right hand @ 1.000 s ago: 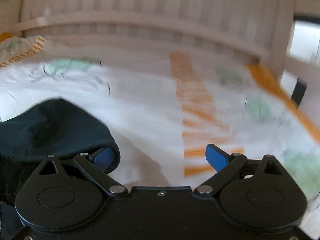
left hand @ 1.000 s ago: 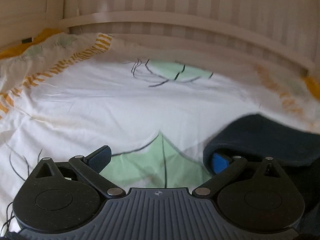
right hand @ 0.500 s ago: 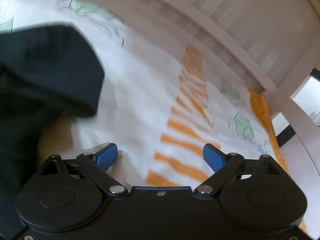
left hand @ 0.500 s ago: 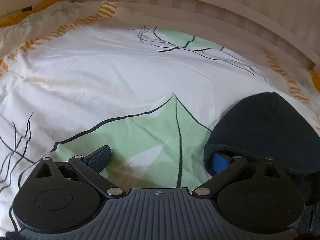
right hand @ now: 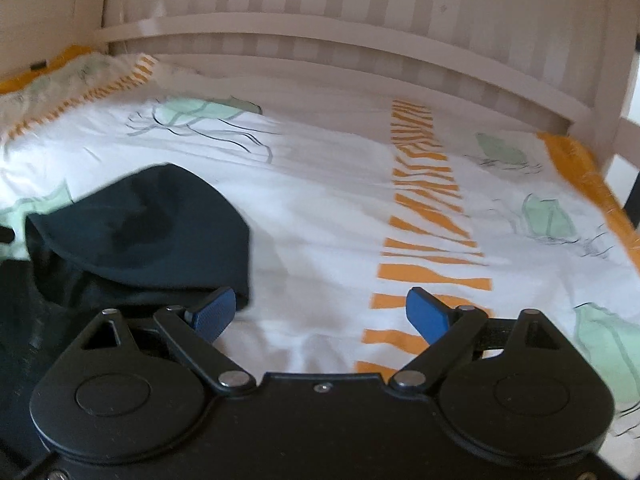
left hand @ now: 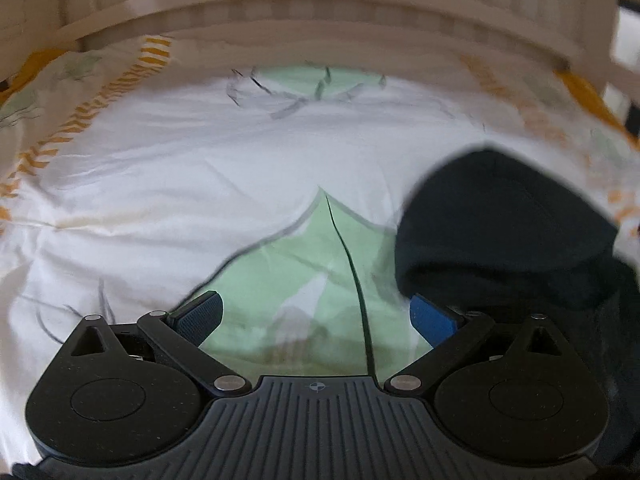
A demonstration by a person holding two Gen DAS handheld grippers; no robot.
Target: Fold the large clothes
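A dark navy garment (left hand: 500, 232) lies bunched on the white bedsheet (left hand: 200, 184) printed with green leaves; its rounded, hood-like part faces up. In the left wrist view it fills the right side, and my left gripper (left hand: 316, 318) is open over a green leaf, its right pad (left hand: 432, 320) right at the garment's hem. In the right wrist view the garment (right hand: 140, 232) sits at the left. My right gripper (right hand: 320, 312) is open over bare sheet, with its left pad (right hand: 214, 312) beside the hem. Nothing is between either pair of jaws.
A pale slatted wooden bed rail (right hand: 320, 36) runs across the back. An orange-striped band (right hand: 424, 216) crosses the sheet to the right, and the orange bed edge (right hand: 580, 168) drops off at the far right. A pillow (right hand: 72, 76) lies at the back left.
Both views have tilted back up from the sheet, so the bed rail shows again. The right gripper's left pad has come up beside the garment's hem. Both grippers stay open.
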